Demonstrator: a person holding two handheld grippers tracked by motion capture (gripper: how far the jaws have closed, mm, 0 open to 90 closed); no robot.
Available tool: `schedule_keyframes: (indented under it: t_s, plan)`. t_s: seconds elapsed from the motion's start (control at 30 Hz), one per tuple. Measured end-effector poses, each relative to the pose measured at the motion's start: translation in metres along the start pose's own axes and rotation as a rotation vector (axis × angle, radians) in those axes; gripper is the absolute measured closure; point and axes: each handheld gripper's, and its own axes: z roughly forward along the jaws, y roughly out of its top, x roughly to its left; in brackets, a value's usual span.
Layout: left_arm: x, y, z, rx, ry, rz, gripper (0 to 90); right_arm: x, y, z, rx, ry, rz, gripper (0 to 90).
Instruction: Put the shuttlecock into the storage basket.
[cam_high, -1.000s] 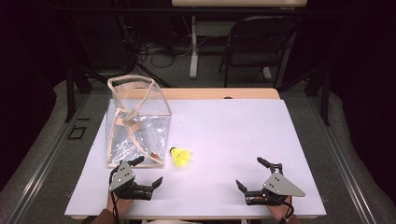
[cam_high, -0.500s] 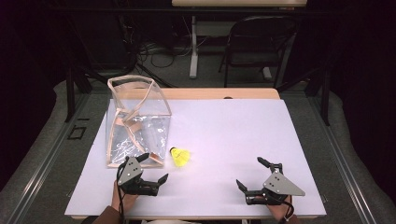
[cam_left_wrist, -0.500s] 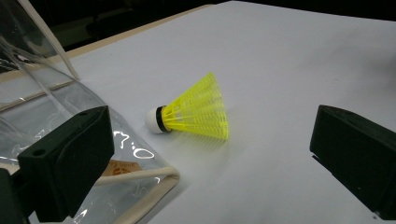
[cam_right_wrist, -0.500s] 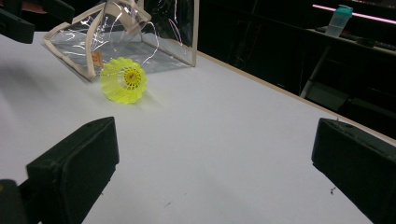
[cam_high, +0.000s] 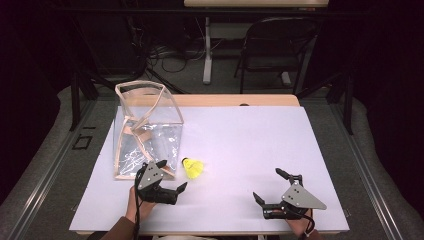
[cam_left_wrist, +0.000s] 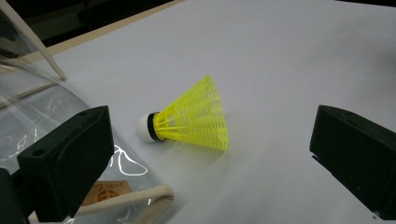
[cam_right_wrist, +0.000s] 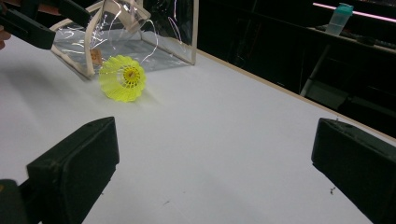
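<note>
At the table's near right, the right gripper (cam_high: 266, 189) rests with its jaws spread wide and nothing between them. At the near left, the left gripper (cam_high: 171, 177) also has wide, empty jaws, aimed at the yellow shuttlecock (cam_high: 193, 168) lying on its side just beyond. Farther left stands the clear plastic bag (cam_high: 147, 131), just beside the shuttlecock.

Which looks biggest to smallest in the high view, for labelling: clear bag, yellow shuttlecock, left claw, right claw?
1. clear bag, plainly largest.
2. left claw and right claw: they look alike, so no ranking between them.
3. yellow shuttlecock, smallest.
</note>
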Motion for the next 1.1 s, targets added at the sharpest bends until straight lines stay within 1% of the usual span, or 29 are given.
schedule_keyframes:
  t_s: [0.13,0.2,0.27,0.4,0.63,0.8,1.0,1.1]
  plan:
    - [0.001,0.003,0.005,0.004,-0.004,0.000,0.0,-0.001,-0.001,0.000,0.011,0.002,0.001,0.2]
    - [0.002,0.005,0.007,0.003,-0.012,-0.007,0.0,-0.001,-0.001,0.001,0.012,0.003,0.004,0.2]
    - [0.002,0.007,0.009,-0.001,-0.013,-0.001,0.0,-0.001,-0.001,0.001,0.015,0.002,0.009,0.1]
    - [0.002,0.011,0.012,0.001,-0.011,0.008,0.0,-0.001,-0.001,0.000,0.016,0.001,0.008,0.1]
    - [0.005,0.017,0.019,-0.003,-0.003,0.005,0.0,-0.001,-0.001,0.001,0.018,0.003,0.009,0.1]
    - [0.006,0.021,0.024,0.006,-0.002,0.016,0.0,-0.002,-0.002,0.001,0.017,0.003,0.010,0.1]
    - [0.009,0.025,0.032,0.013,0.001,0.011,0.2,-0.002,-0.002,0.001,0.021,0.001,0.010,0.2]
    - [0.010,0.027,0.036,0.027,0.000,0.014,0.2,-0.002,-0.002,0.001,0.019,0.001,0.011,0.1]
